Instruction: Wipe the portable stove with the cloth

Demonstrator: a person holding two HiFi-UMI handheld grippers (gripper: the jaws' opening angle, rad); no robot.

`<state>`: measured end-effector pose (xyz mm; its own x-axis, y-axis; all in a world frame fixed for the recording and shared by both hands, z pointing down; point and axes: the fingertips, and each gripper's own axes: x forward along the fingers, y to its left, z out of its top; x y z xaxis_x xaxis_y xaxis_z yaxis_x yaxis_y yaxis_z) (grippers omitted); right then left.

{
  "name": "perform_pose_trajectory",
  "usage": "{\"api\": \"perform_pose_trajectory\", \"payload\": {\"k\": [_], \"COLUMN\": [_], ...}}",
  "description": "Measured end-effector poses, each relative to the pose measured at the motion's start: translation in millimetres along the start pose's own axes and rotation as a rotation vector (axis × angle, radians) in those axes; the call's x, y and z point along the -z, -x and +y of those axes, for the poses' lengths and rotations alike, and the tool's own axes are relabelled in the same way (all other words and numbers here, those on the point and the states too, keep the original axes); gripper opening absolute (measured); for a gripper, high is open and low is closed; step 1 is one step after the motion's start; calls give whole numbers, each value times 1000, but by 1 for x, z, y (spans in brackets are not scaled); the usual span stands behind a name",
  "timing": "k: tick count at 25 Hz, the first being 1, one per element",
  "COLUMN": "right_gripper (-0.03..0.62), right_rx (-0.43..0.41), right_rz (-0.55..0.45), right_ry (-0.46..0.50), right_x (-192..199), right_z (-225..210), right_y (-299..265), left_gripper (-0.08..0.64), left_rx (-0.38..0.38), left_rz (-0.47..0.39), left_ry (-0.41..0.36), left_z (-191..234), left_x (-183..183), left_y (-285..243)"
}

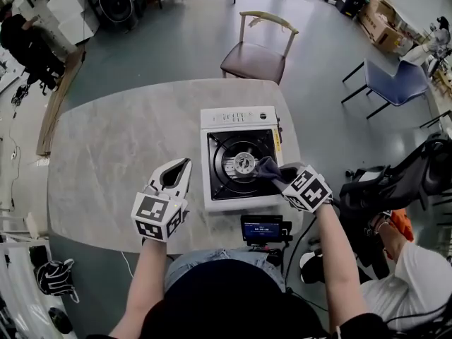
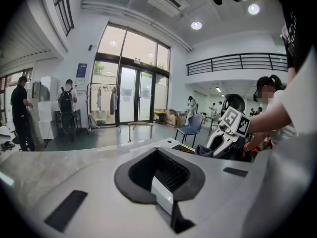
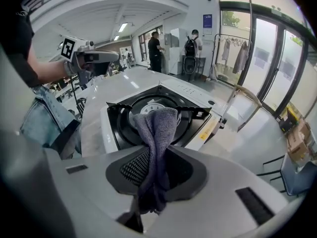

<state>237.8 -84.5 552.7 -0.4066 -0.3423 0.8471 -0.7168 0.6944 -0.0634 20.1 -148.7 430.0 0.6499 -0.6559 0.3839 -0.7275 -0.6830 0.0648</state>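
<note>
holding a dark grey cloth (image 3: 156,133) pinched between its fingers, the right gripper (image 1: 280,175) sits over the right part of the stove (image 1: 240,117). the right gripper view shows the cloth clamped in a narrow gap, bunched low between the jaws, with its free end standing up and folding forward toward the round burner (image 3: 151,108). in the head view the cloth's free end lies just right of the burner's middle, over the black tray. whether it touches the metal cannot be told.

the stove is a white box with a black square tray and a strip of controls on its far side. it stands on the grey stone-look table (image 1: 106,154), a little right of the table's middle and close to the near edge. just in front of it, at the table's edge, sits a small black device with a lit screen (image 1: 261,228).

the left gripper (image 1: 181,168) is over bare table just left of the stove, apart from it. its fingers are drawn together with nothing between them, and the left gripper view shows only the ribbed pad in the dark recess. that view also catches the right gripper and the cloth at the stove's far side.

a wooden chair (image 1: 256,56) stands beyond the table, and a blue chair (image 1: 395,83) is farther off to the right. people stand well back, near the glass doors.
</note>
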Motion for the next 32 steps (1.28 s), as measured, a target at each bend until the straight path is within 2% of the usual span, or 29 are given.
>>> {"api": "perform_pose_trajectory", "payload": {"k": [6, 9, 20, 27, 32], "right_gripper": [97, 98, 98, 106, 107], "right_rx": [-36, -45, 30, 37, 90], "right_rz": [70, 104, 111, 179, 209], "right_ry": [102, 118, 90, 160, 218], "right_x": [-4, -6, -30, -42, -49], "right_z": [-2, -7, -53, -73, -90], "right_y": [-5, -7, -21, -29, -34], "left_gripper": [11, 11, 11, 11, 11], "left_rx": [-3, -2, -19, -19, -24], "left_rz": [10, 13, 23, 17, 12], "left_ry": [-5, -4, 15, 27, 39], "left_z": [4, 5, 11, 9, 10], "left_x": [1, 2, 6, 8, 10], "left_y": [-3, -4, -3, -4, 0]}}
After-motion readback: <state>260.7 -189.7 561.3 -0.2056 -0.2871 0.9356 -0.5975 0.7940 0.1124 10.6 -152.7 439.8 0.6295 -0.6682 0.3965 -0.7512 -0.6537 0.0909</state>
